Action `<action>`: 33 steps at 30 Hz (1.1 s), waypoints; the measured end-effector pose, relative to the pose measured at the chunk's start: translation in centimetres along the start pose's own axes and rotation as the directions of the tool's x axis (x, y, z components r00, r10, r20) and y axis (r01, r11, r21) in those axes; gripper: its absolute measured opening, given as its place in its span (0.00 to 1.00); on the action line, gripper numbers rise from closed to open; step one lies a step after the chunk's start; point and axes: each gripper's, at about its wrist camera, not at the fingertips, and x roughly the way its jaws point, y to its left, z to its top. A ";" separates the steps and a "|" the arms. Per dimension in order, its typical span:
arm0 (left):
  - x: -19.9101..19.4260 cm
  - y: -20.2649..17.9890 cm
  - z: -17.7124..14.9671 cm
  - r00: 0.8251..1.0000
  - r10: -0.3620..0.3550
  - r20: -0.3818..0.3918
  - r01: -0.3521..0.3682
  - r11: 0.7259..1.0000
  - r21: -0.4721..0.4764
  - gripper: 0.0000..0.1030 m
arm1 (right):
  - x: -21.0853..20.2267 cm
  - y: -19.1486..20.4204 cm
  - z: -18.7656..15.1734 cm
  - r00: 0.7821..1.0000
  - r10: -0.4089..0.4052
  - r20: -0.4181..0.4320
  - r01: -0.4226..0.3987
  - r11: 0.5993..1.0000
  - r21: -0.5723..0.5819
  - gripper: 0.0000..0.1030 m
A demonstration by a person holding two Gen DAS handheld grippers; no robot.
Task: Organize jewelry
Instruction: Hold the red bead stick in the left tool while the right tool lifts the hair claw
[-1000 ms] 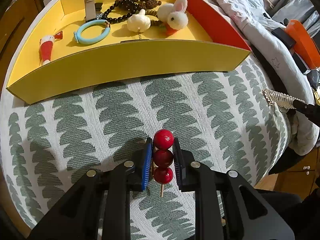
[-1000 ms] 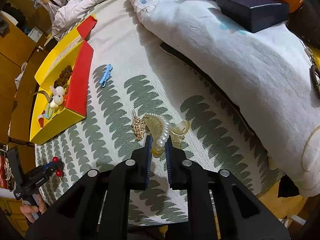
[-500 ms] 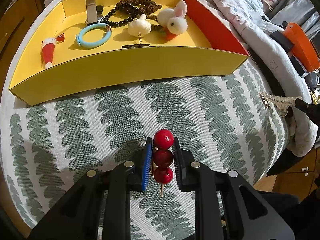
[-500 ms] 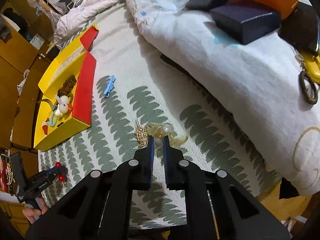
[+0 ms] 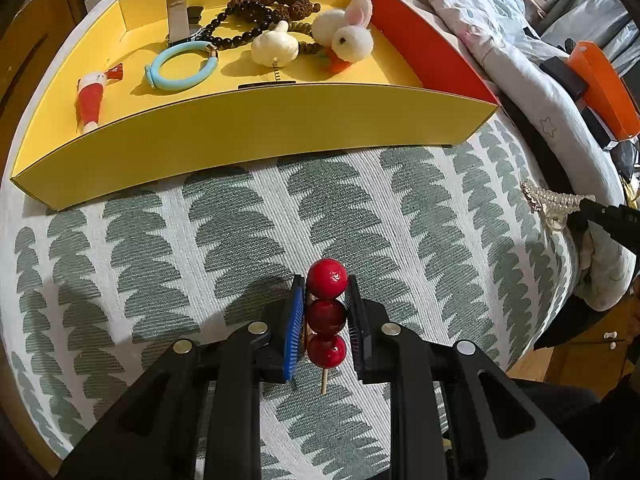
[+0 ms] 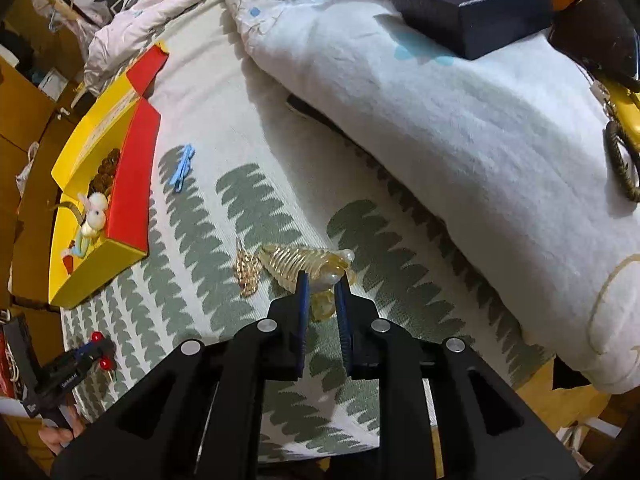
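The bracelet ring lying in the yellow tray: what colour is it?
Light blue; the bracelet ring shows best in the left wrist view.

Glossy smooth red beads (image 5: 326, 312) on a thin wooden stick, matt yellow cardboard tray (image 5: 256, 128), coarse woven leaf-print cloth (image 5: 160, 240), translucent glossy plastic hair claw (image 6: 304, 266) with pearly beads, fluffy plush rabbit (image 5: 348, 36), shiny gold-metal piece (image 6: 247, 272).

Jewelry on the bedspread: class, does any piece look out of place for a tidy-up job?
Yes. A blue hair clip and a gold piece lie loose on the patterned bedspread, outside the yellow tray where the other pieces sit. The pearl claw clip also lies there, between the right gripper fingers.
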 end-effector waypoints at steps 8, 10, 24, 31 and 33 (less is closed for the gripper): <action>0.1 0.0 0.0 1.000 0.005 -0.003 -0.005 1.000 0.001 0.20 | 0.8 -0.9 0.8 1.000 0.021 -0.005 -0.021 0.998 0.057 0.24; 0.2 0.0 0.0 1.000 0.006 -0.003 -0.006 1.000 0.003 0.20 | 1.6 -0.8 1.0 1.000 0.003 -0.027 -0.001 0.998 0.062 0.34; 0.6 -0.3 0.0 1.000 0.008 -0.013 -0.008 1.000 0.003 0.20 | 3.5 0.7 2.1 1.000 0.011 -0.020 -0.009 0.997 0.073 0.48; 0.5 -0.3 0.0 1.000 0.003 -0.012 -0.003 1.000 0.006 0.20 | 3.3 1.7 0.7 0.999 -0.024 -0.048 0.026 0.999 0.041 0.48; 0.4 -0.3 0.0 1.000 0.001 -0.009 -0.001 1.000 0.004 0.20 | 2.6 1.2 0.2 0.998 -0.042 -0.041 0.044 0.998 0.050 0.48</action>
